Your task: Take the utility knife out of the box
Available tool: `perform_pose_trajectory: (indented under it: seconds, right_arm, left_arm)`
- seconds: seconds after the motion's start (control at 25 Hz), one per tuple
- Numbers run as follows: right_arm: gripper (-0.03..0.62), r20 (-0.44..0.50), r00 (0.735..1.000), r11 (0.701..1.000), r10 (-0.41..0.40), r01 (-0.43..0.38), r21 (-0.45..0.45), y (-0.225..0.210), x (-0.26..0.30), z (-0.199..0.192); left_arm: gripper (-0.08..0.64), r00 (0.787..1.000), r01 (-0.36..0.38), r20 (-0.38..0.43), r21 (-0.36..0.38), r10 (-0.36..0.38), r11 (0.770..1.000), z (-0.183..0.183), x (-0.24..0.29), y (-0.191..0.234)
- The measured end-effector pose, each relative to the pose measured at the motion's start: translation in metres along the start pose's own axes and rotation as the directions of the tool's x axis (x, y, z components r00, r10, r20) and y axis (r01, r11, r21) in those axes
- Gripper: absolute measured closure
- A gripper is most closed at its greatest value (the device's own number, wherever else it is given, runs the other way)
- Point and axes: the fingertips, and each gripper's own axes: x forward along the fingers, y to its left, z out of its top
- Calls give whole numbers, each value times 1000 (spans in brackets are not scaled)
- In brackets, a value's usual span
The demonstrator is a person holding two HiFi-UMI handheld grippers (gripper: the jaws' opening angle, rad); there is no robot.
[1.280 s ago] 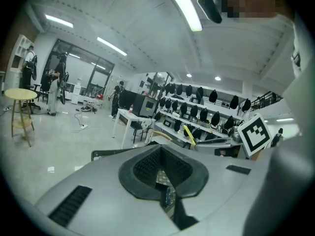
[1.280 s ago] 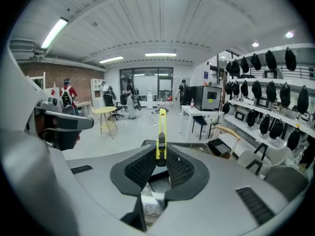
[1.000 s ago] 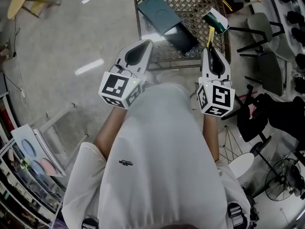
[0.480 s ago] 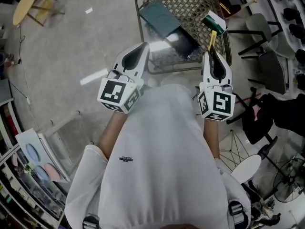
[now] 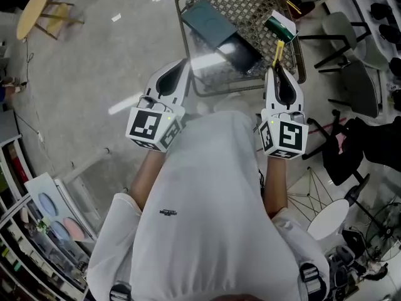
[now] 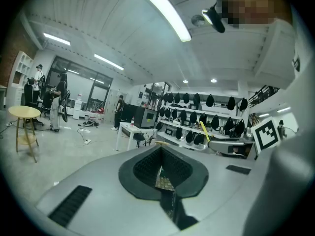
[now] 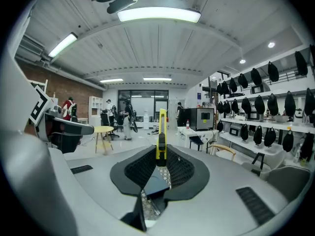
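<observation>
The utility knife was already out of the dark green box: it stood well to the right of that box and apart from it, in the air over the mesh-topped bench on which the box lay. The right claw was pinching it by its lower end, and in the right gripper view the yellow handle rose straight up from between the ribbed pads, most of its length standing beyond the claw. A black tray stuck out from the near end of the box, and a small green-and-white carton lay to the right of the box, just beyond the knife's tip. The left claw hung on the near left side of the box, clear of it, its jaws pressed together on nothing, as the left gripper view showed. The knife looked light and stiff, with a smooth plastic body that would probably slide or pivot in a pinch taken so near one end. A hold nearer the middle of the handle, across its flat sides and away from the blade end, would likely be steadier. Whether the blade was out could not be made out.
</observation>
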Motion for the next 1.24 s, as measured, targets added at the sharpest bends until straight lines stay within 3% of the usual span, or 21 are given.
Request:
perform_pose_trajectory:
  seconds: [1.24]
  right_arm:
    - [538,1,1000,1000,0,0,-1,5,-8,-5]
  left_arm:
    - [560,1000,3,-4,-2,-4,1000,-4,-7,-3]
